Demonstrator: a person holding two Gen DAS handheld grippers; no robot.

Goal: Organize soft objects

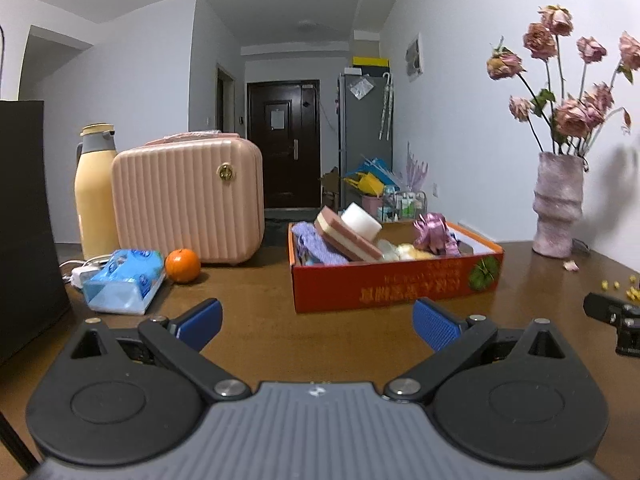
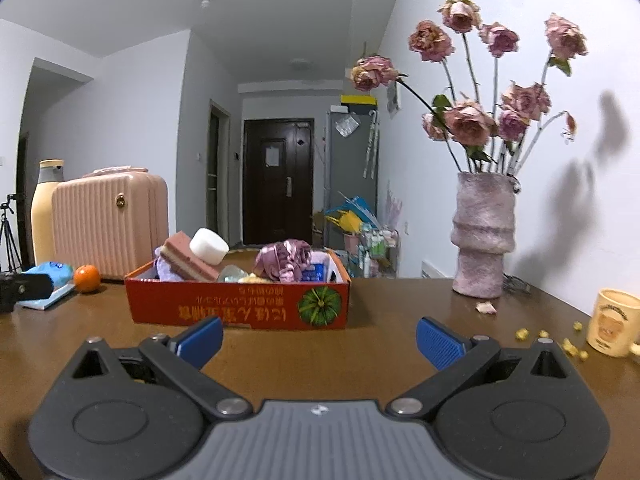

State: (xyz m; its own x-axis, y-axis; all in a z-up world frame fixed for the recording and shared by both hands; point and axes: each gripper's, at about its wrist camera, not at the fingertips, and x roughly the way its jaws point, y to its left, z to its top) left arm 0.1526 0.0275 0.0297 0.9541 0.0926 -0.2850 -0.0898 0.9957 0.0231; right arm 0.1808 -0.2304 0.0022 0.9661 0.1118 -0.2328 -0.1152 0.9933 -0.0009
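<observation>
An orange cardboard box (image 1: 394,286) (image 2: 240,306) stands on the brown table. It holds soft items: a pink and cream layered sponge (image 1: 344,234) (image 2: 186,258), a white foam block (image 1: 362,220) (image 2: 209,246), a purple cloth (image 1: 316,246), a shiny pink scrunchie (image 1: 434,234) (image 2: 284,260) and a yellowish piece (image 1: 408,251). My left gripper (image 1: 318,324) is open and empty, low over the table in front of the box. My right gripper (image 2: 320,340) is open and empty too, just in front of the box.
Left of the box sit an orange (image 1: 183,266) (image 2: 87,278), a blue tissue pack (image 1: 124,282), a pink case (image 1: 188,204) and a cream flask (image 1: 95,192). A vase of dried roses (image 2: 482,236) stands at the right, with a cream mug (image 2: 614,322) and yellow crumbs (image 2: 560,340).
</observation>
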